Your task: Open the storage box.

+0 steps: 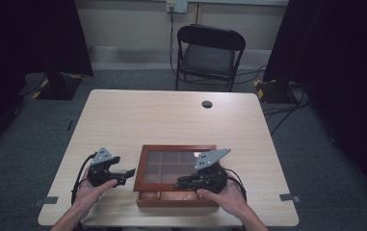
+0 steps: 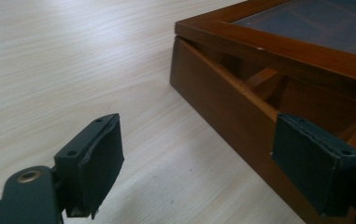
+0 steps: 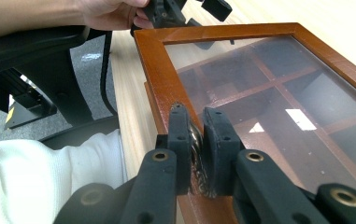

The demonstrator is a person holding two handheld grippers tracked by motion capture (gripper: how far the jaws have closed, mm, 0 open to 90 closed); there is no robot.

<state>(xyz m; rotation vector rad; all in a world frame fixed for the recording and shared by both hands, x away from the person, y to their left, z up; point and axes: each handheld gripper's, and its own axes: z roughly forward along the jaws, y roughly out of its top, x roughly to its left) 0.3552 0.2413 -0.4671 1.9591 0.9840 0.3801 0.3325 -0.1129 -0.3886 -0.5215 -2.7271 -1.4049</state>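
**Lid lift: slip risk at the knob**

Reddish-brown wooden box with glass-paned lid (image 1: 145,166) sits at table's 6 o'clock edge, lid slightly raised. Right gripper (image 3: 196,140) clamped on small metal lid knob (image 3: 195,140) (grip looks shallow). Left gripper (image 2: 199,163) jaws apart, at box's 9 o'clock, touching nothing. Risk: knob slips, lid drops; unbraced box may skid

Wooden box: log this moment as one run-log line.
right claw shut on metal latch | glass lid slightly raised off wooden box | left claw open beside box, on table
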